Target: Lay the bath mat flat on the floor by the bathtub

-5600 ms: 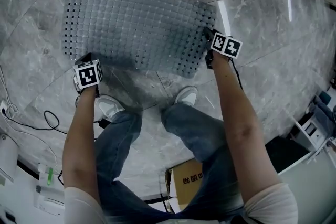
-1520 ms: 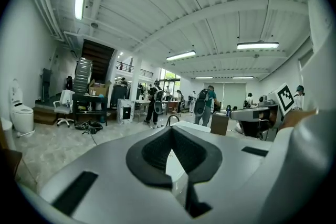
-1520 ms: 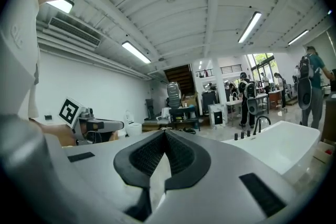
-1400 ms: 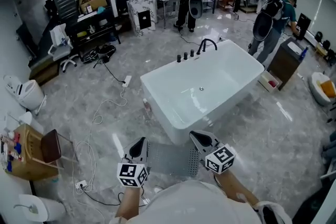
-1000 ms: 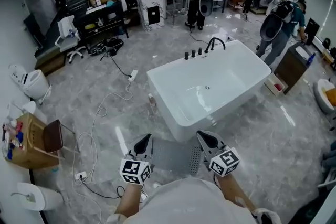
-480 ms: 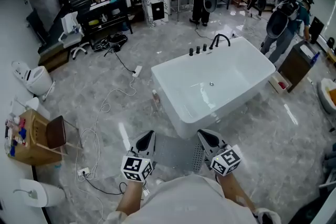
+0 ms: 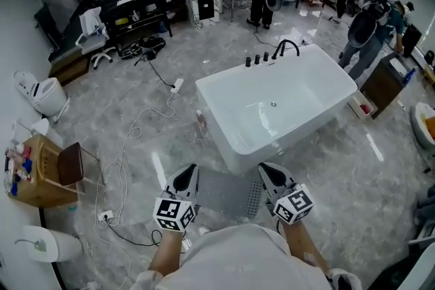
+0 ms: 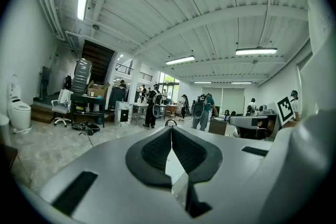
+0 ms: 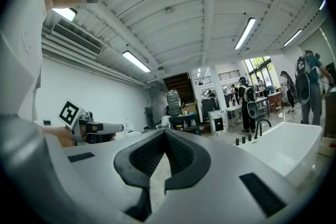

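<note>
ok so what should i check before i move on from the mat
1. Bath mat lies on the floor beside the bathtub: ok.
2. Mat flat, no raised corners: cannot tell; what shows looks flat, but its near edge is out of sight.
3. Left gripper shut, nothing between its jaws: ok.
4. Right gripper shut and empty: ok.
5. White cable on the floor lies apart from the mat: ok.

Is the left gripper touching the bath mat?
Apart. The left gripper view shows the left gripper shut, empty, aimed across the room; bath mat lies below.
</note>
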Motion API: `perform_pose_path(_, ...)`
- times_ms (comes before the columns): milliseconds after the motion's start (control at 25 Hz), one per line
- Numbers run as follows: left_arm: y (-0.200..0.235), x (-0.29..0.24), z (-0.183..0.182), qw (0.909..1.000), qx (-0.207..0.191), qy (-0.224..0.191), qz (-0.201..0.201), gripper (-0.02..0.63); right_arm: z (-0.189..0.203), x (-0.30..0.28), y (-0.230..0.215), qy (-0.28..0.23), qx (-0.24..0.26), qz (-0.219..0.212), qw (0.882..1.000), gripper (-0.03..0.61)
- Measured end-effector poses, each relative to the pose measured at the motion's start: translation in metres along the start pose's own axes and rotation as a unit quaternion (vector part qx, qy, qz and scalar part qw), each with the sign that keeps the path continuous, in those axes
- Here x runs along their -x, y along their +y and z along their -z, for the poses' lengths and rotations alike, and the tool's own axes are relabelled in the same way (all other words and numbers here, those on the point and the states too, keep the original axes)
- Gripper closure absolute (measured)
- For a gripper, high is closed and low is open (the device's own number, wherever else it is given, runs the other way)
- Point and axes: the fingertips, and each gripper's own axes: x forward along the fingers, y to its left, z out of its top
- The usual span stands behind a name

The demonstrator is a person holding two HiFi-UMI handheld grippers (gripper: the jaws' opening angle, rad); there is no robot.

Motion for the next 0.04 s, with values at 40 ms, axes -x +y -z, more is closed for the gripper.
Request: perform_pose_path(40,-0.0002,-0.0008,0.0000,1.0000,0.001,0.000,-0.001,0.598,-0.0004,0.0009,-0.0036,0.002,0.004,0.003,1.000,0.552)
